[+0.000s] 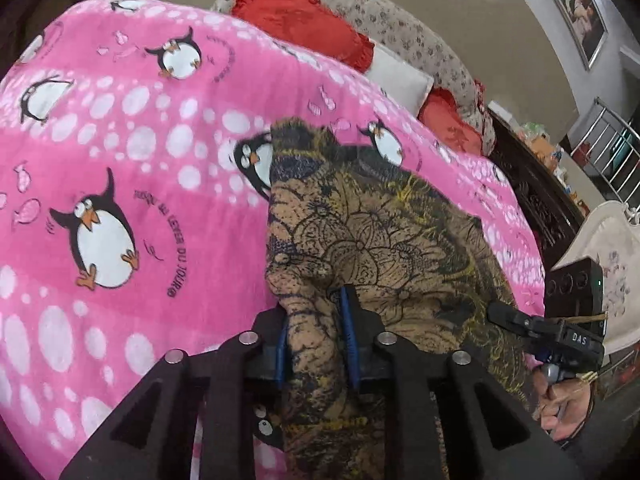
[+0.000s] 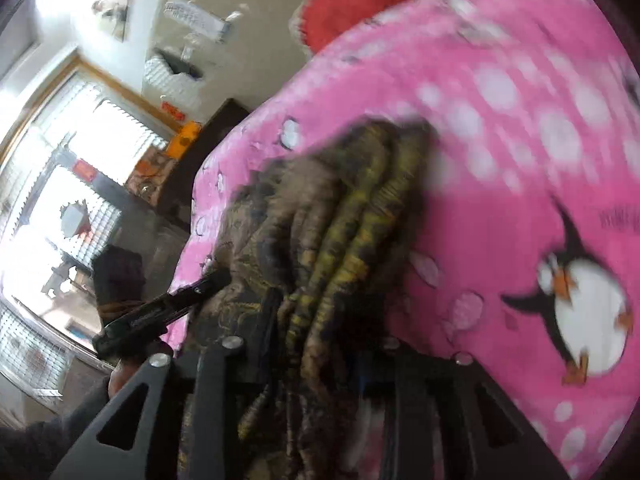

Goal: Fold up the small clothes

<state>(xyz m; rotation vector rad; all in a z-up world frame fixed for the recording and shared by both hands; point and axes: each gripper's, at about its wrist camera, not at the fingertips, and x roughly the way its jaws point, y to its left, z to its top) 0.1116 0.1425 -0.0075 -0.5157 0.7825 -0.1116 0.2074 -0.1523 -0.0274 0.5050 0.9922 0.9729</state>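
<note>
So the left gripper [image 1: 316,320] is clamped down on a bunched fold of the brown garment [image 1: 380,240], with its blue pads [image 1: 347,332] squeezing the cloth from both sides. From there the fabric runs away from the jaws, long axis heading up toward the red pillows [image 1: 304,24], draped on the pink penguin blanket [image 1: 120,140].

The cloth is tan-brown with black line-drawn flowers and scratchy yellow bits.

The right gripper [image 2: 320,320] has a thick gathered wad of the same garment between its fingers and is gripping it, though that view is pretty blurry.

Only the left wrist view shows the print clearly, plus the person's right hand [image 1: 568,404]. Only the right wrist view shows the bright window [image 2: 60,180] and those yellow-edged pleats.
</note>
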